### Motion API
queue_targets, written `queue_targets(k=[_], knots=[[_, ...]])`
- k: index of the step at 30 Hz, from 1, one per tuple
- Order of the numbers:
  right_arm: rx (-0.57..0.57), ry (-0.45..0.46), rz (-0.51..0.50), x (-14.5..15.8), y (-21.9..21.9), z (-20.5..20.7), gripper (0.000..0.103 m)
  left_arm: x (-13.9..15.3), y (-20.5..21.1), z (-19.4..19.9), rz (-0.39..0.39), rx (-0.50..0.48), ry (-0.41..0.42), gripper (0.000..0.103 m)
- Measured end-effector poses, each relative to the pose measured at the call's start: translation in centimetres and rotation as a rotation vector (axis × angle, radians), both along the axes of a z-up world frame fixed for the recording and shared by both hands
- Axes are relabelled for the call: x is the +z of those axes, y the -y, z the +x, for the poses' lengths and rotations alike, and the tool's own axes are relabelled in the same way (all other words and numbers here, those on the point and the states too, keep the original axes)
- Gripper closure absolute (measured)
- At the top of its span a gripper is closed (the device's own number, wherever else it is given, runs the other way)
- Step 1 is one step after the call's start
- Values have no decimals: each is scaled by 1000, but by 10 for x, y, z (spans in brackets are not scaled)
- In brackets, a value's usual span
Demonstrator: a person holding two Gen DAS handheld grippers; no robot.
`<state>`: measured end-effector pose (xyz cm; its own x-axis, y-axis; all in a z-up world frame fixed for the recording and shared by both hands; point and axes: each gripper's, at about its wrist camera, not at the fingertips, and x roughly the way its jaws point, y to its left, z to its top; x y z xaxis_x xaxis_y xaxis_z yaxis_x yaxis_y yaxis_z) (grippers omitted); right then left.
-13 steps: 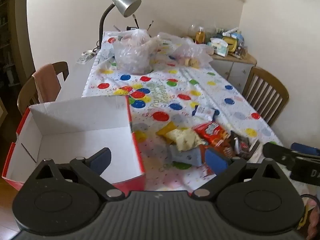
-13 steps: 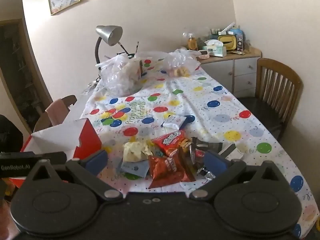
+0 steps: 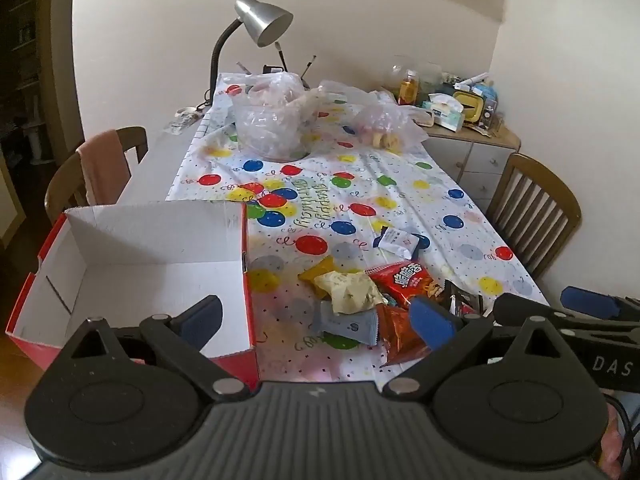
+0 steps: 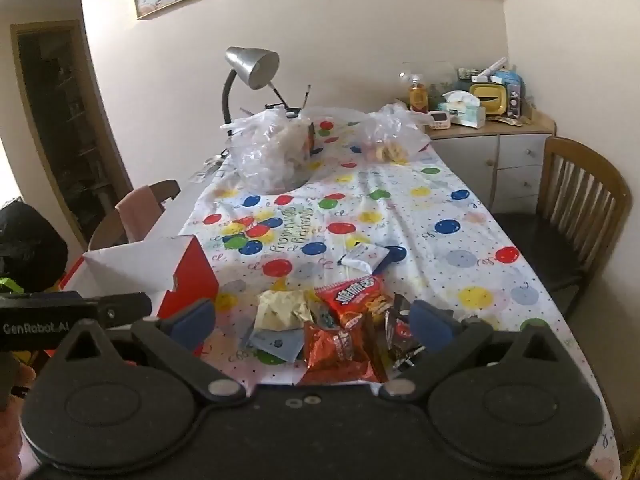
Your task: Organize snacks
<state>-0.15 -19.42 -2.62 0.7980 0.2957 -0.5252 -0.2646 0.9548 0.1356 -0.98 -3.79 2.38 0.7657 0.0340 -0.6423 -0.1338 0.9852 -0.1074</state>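
Observation:
A pile of snack packets lies near the table's front edge: a red packet, a pale yellow packet, a grey-blue packet and a dark packet. A small white packet lies apart, farther back. An open red box with a white inside stands left of the pile and holds nothing. My left gripper is open and empty above the near edge, between box and pile. My right gripper is open and empty, hovering over the pile. The pile also shows in the right wrist view: the red packet.
A balloon-print cloth covers the table. Clear plastic bags and a desk lamp stand at the far end. Wooden chairs stand at left and right. A cluttered cabinet is at the back right.
Both grippers have lifted and tilted up slightly, so the table sits a little lower in both views. The packets and the box have not moved.

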Motion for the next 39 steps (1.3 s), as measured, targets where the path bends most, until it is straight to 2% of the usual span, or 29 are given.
queue_targets(k=[12,28,39], knots=[[45,-25,8,1,6,6,0,-1,7,-7,-4,66,-20,2],[61,-53,-17,2,12,3,0,-5,18,-12,-25,98,-67,2],[66,-53,-27,4,16,4,0,-1,26,-14,-20,100,-61,2]])
